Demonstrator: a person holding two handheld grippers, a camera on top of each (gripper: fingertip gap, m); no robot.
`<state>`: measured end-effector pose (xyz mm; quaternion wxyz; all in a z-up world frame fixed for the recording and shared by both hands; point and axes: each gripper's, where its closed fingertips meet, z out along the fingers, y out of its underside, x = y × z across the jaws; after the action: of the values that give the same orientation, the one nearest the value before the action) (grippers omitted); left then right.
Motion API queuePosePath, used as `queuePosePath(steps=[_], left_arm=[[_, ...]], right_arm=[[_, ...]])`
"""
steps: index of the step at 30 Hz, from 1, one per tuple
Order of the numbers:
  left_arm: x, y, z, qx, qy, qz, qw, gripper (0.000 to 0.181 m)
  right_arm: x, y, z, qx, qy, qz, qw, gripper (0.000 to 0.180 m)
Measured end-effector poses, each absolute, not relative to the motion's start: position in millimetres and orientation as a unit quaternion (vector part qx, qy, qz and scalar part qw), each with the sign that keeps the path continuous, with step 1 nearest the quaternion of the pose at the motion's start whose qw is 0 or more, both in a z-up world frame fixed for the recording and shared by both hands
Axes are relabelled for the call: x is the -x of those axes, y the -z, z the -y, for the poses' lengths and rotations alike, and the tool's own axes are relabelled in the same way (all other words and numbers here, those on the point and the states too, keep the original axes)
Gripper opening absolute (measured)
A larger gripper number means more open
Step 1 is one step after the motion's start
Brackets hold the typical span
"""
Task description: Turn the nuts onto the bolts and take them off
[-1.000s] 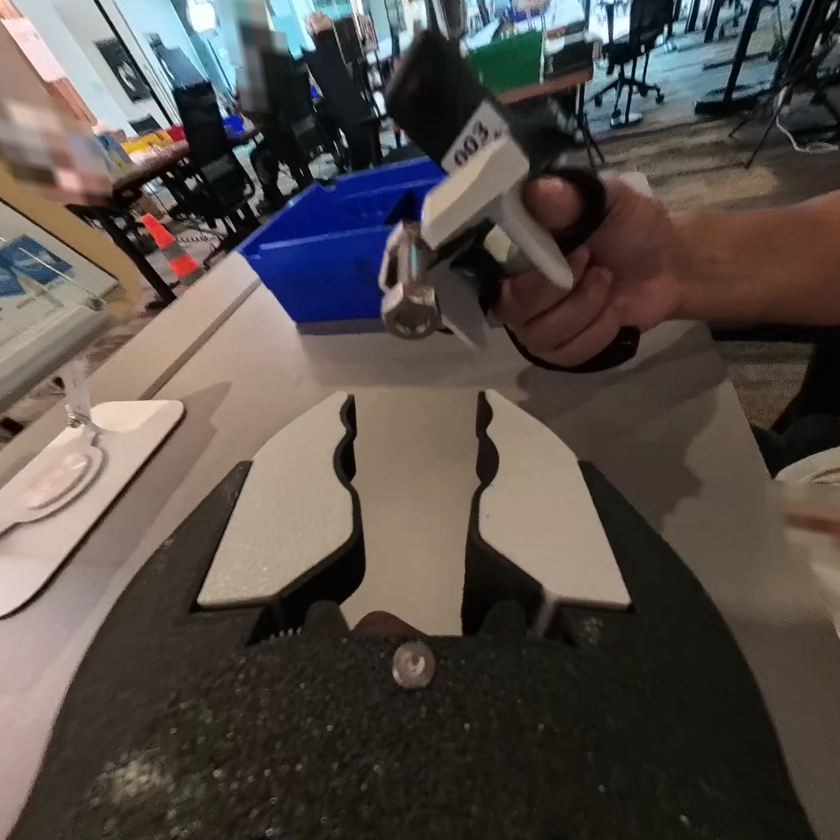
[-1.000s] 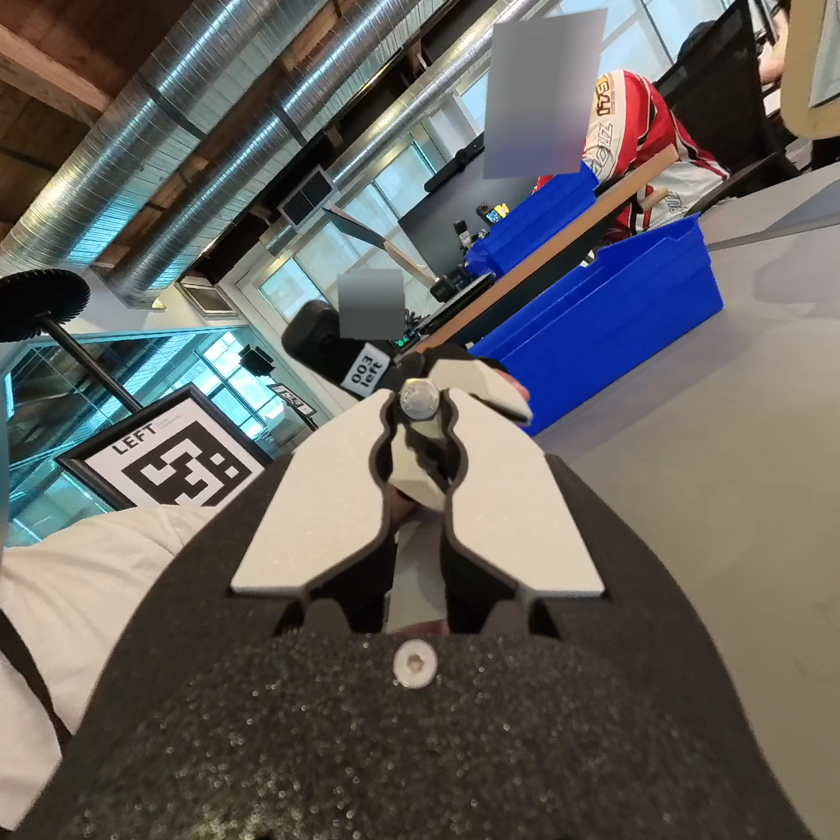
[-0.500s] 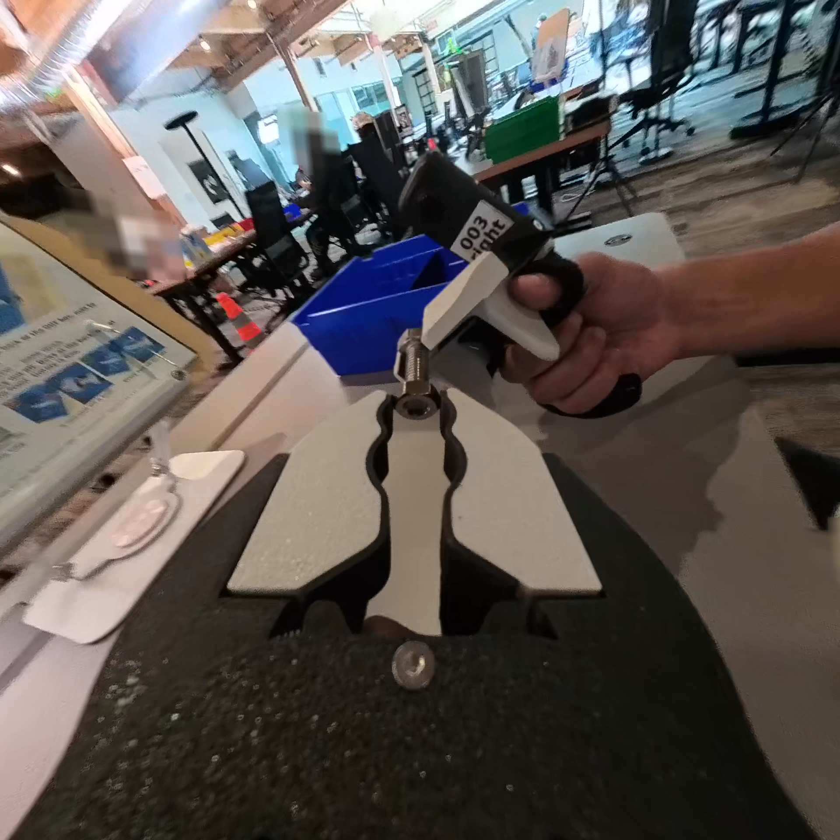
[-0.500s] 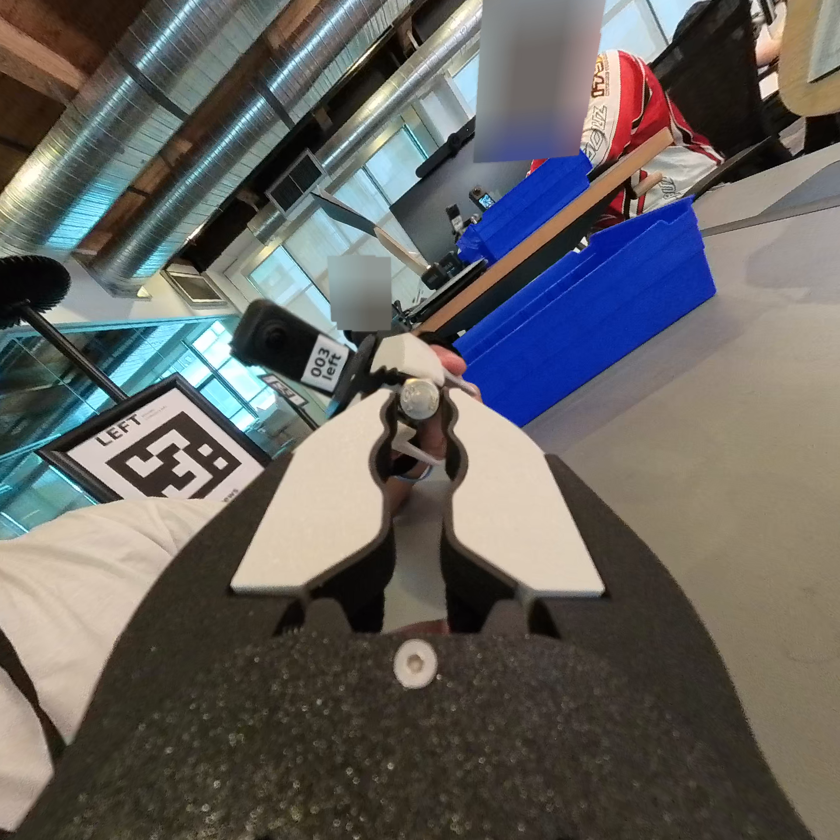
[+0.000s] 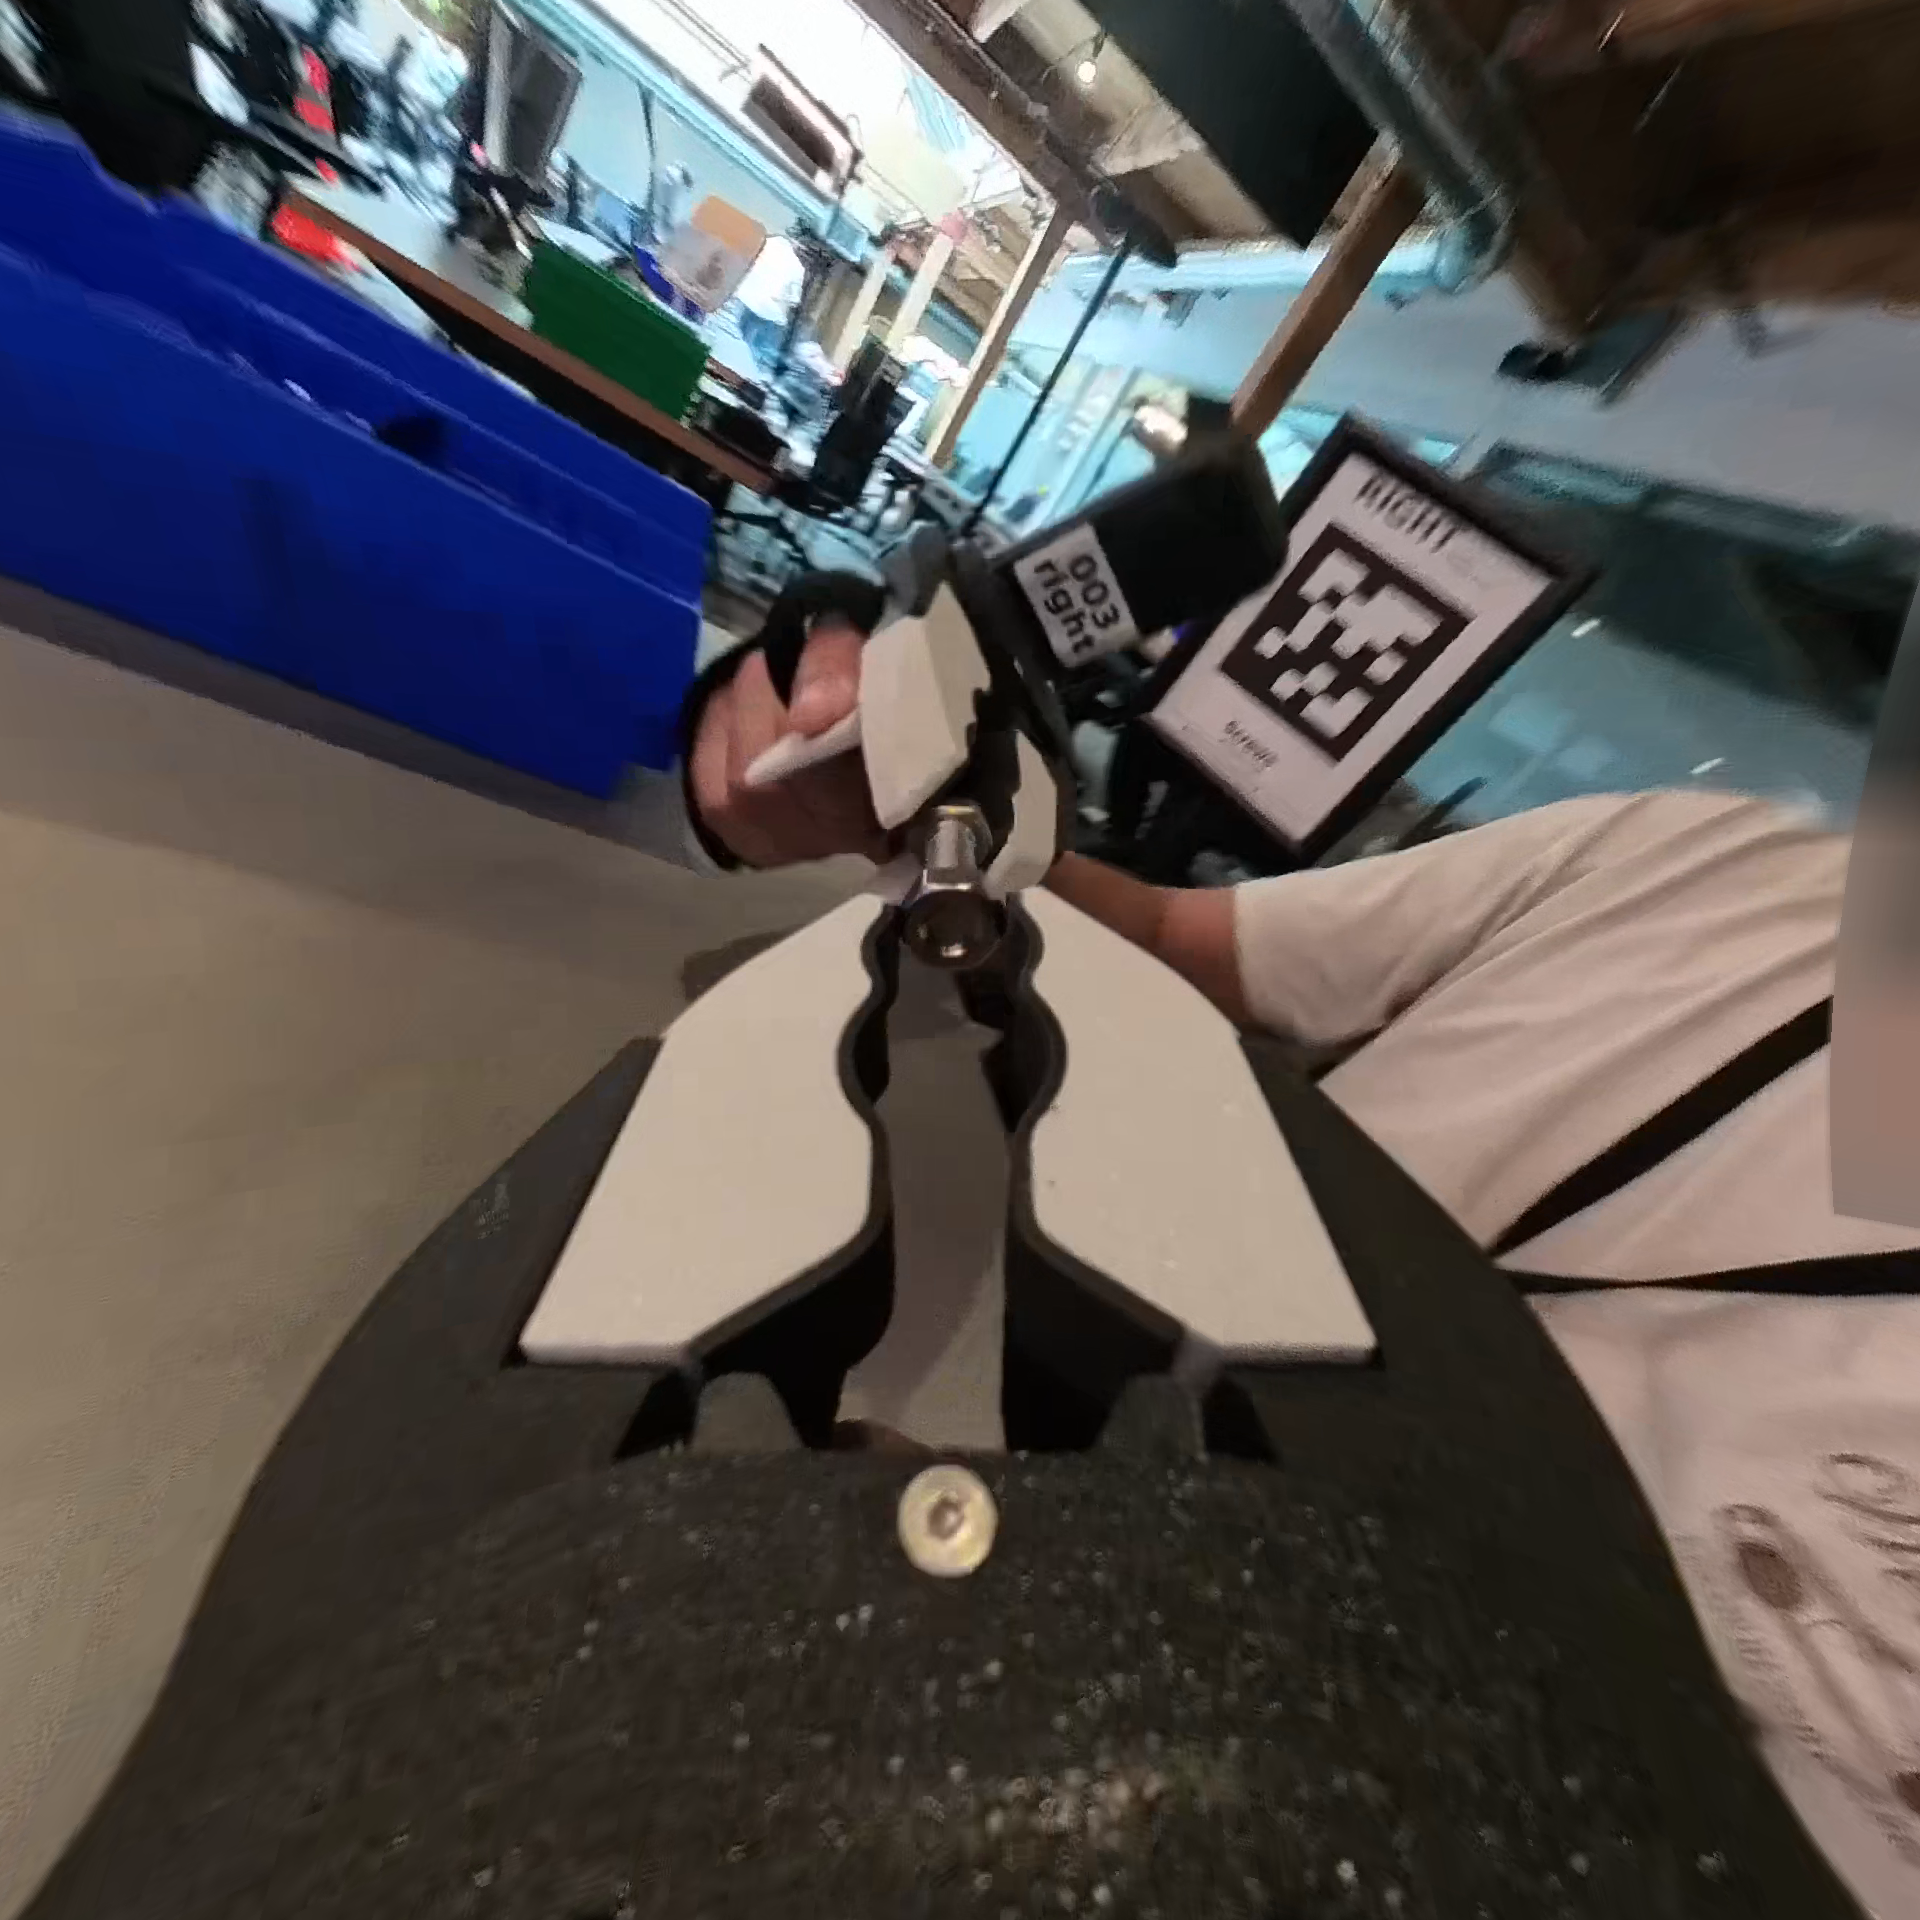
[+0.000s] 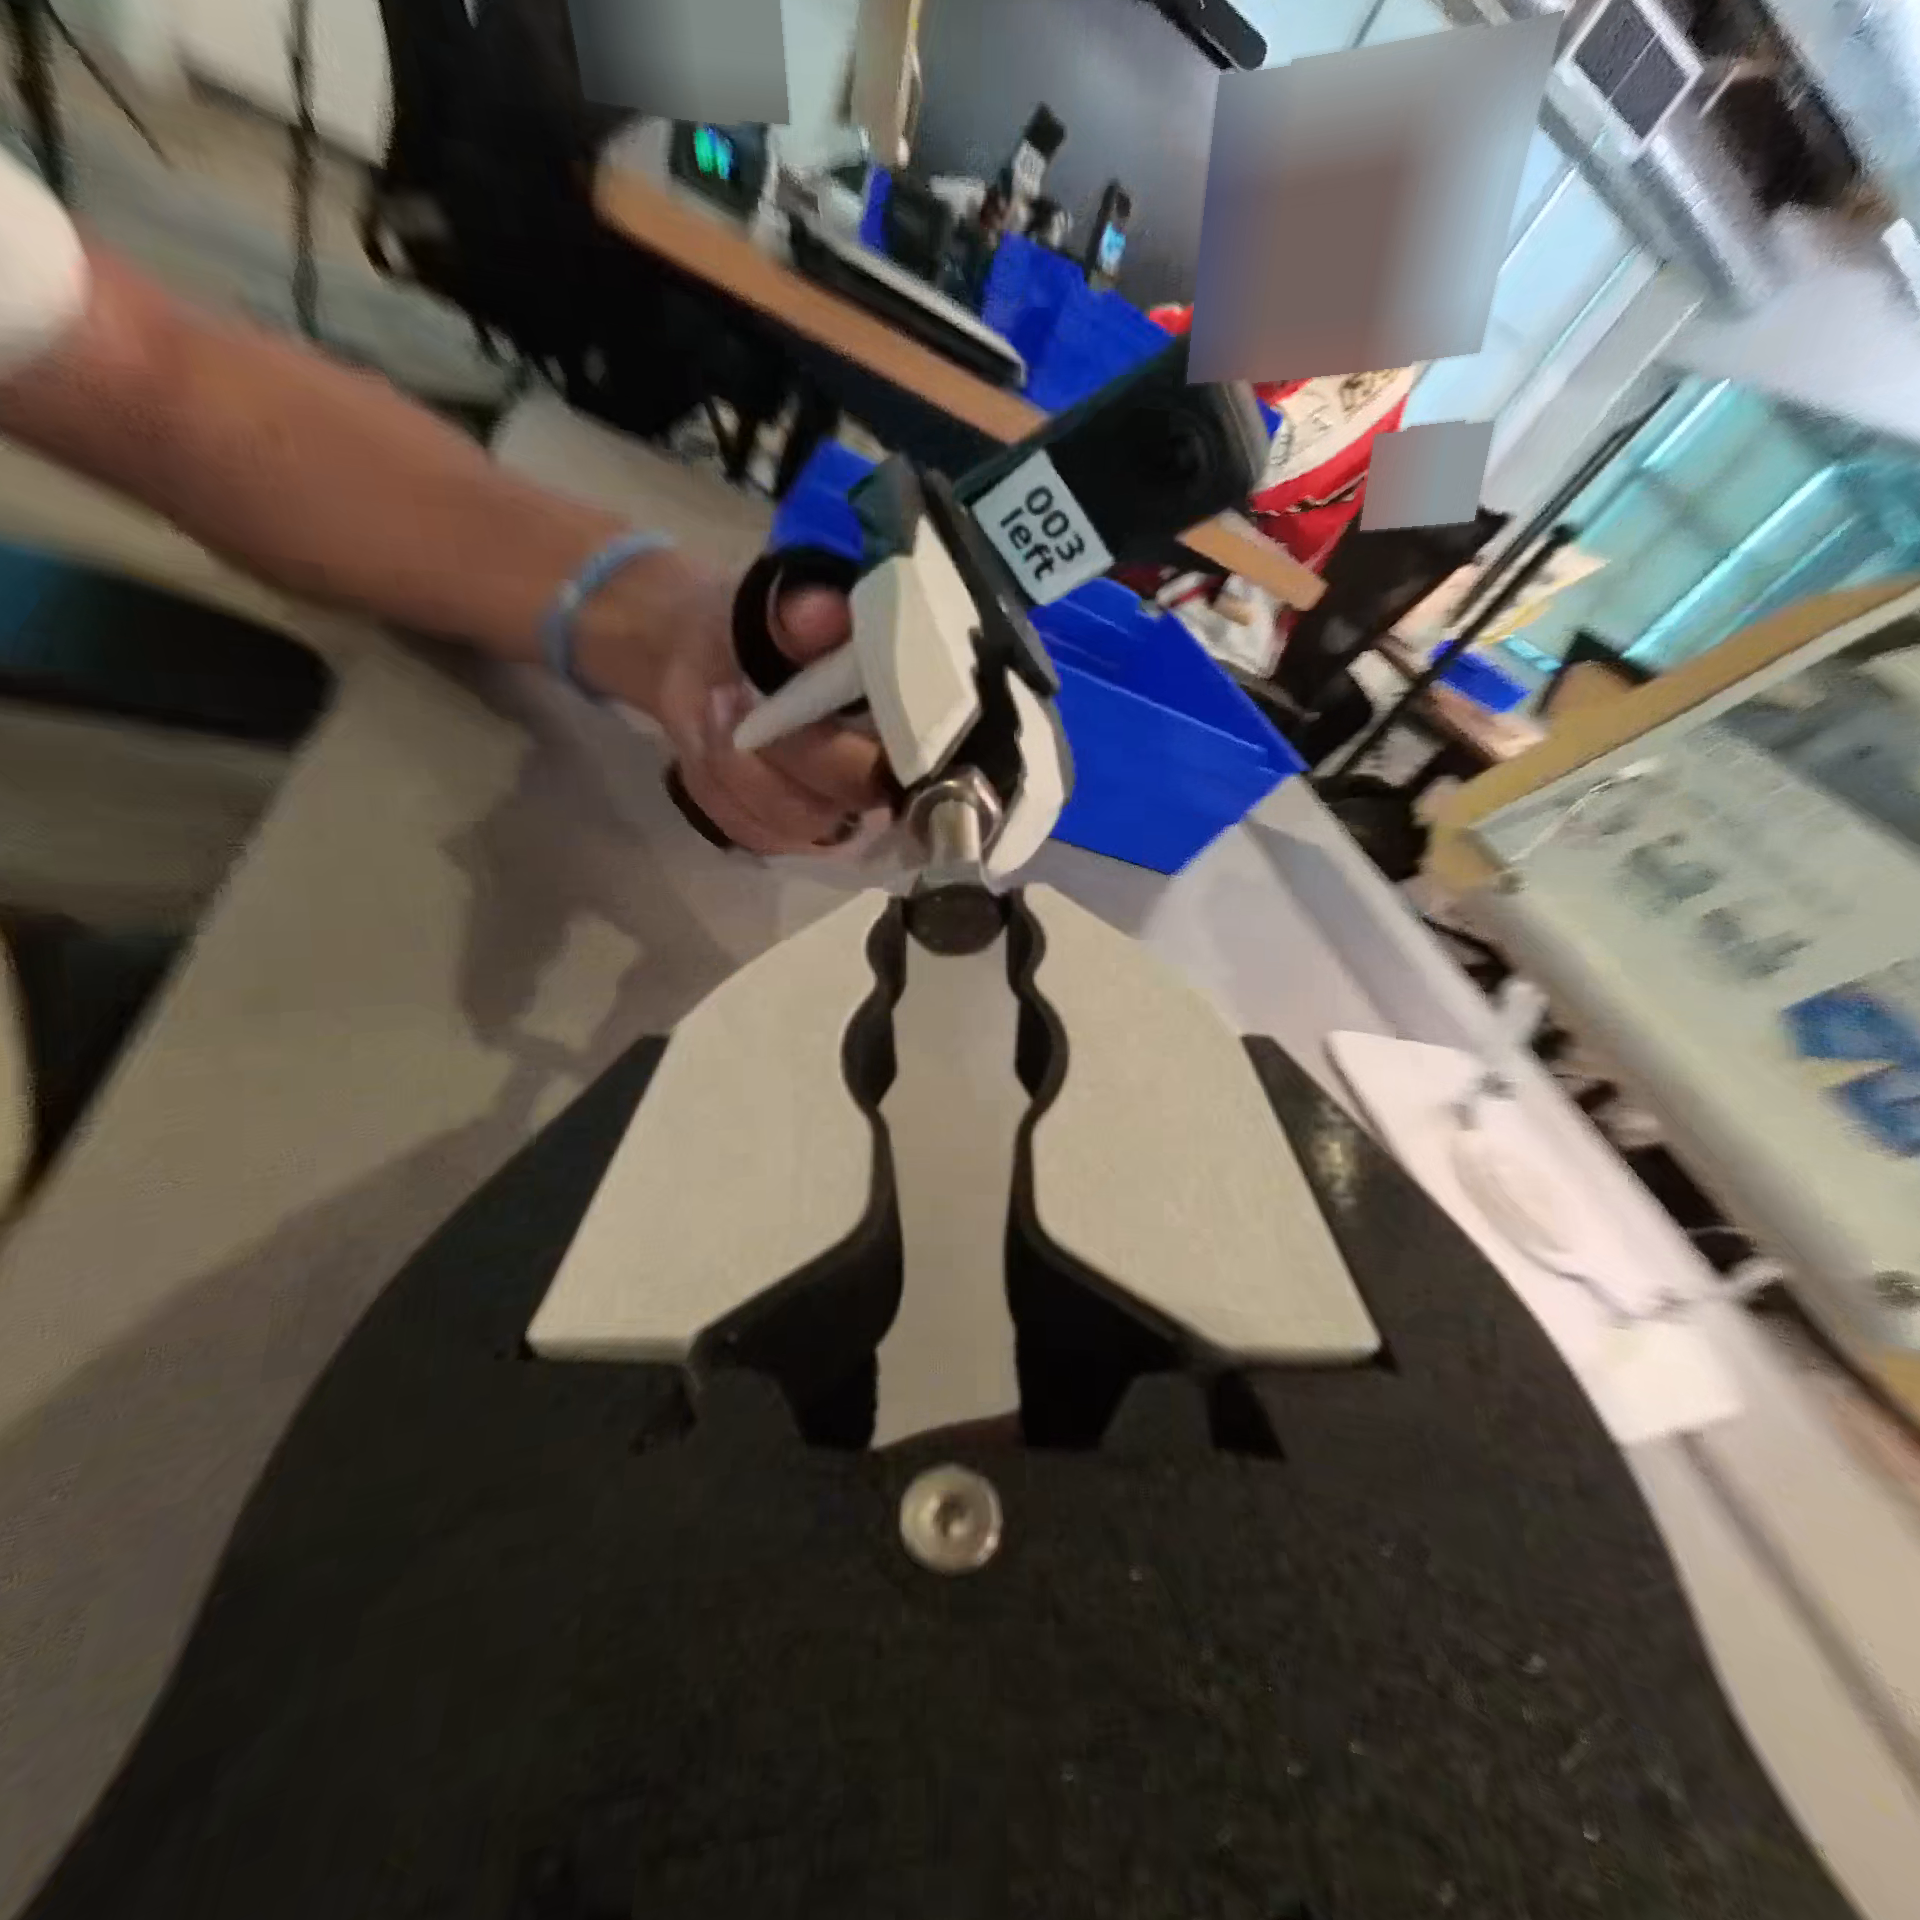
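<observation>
Open office space lies behind, blurred, with a blue bin (image 5: 312,499) at the far edge of the grey desk (image 5: 260,987) and a framed black-and-white marker board (image 5: 1340,644) propped beyond the person's white shirt (image 5: 1558,1039). Both tools are held up above the desk, tip to tip, with one bolt (image 6: 956,847) spanning the short gap between them.

The left gripper (image 5: 951,932) has its jaws clamped on the nut (image 5: 948,920), whose bored hex face looks back at the left wrist camera. The right gripper (image 6: 954,927) has its jaws closed around the bolt's dark round head, the bright shank running away toward the other tool (threads too blurred to make out). A blue wristband (image 6: 582,613) circles the wrist of the left hand (image 6: 748,769).
</observation>
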<state>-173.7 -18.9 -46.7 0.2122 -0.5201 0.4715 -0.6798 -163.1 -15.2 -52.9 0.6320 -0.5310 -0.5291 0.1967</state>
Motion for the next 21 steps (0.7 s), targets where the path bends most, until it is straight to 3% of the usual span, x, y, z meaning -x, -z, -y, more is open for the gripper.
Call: queuePosePath(steps=[4,6,7,9,11,14,18,21], left_arm=[[170.7,49.0,16.0,0.535,0.733,-0.405,0.109,0.019],[171.6,48.6,15.1,0.53,0.731,-0.411,0.122,0.019],[172.5,47.4,14.5,0.526,0.724,-0.422,0.145,0.019],[174.7,44.6,13.0,0.523,0.693,-0.452,0.207,0.049],[178.0,42.7,8.4,0.525,0.639,-0.489,0.279,0.06],[183.8,41.7,-2.2,0.516,0.519,-0.547,0.407,0.061],[188.1,37.3,-5.7,0.451,0.339,-0.607,0.56,0.049],[184.7,48.4,6.0,0.408,0.25,-0.653,0.587,0.045]], right_arm=[[159.2,54.0,13.3,0.507,-0.073,0.568,0.645,0.018],[160.4,53.4,12.8,0.528,-0.105,0.553,0.636,0.018],[162.0,51.4,13.1,0.537,-0.137,0.539,0.634,0.018],[163.6,47.1,12.9,0.553,-0.202,0.508,0.629,0.018],[164.2,45.4,12.0,0.576,-0.28,0.47,0.607,0.018],[166.3,40.0,11.5,0.593,-0.401,0.404,0.57,0.018],[176.0,44.0,11.4,0.617,-0.504,0.344,0.497,0.018],[181.8,47.1,9.1,0.626,-0.526,0.319,0.479,0.018]])
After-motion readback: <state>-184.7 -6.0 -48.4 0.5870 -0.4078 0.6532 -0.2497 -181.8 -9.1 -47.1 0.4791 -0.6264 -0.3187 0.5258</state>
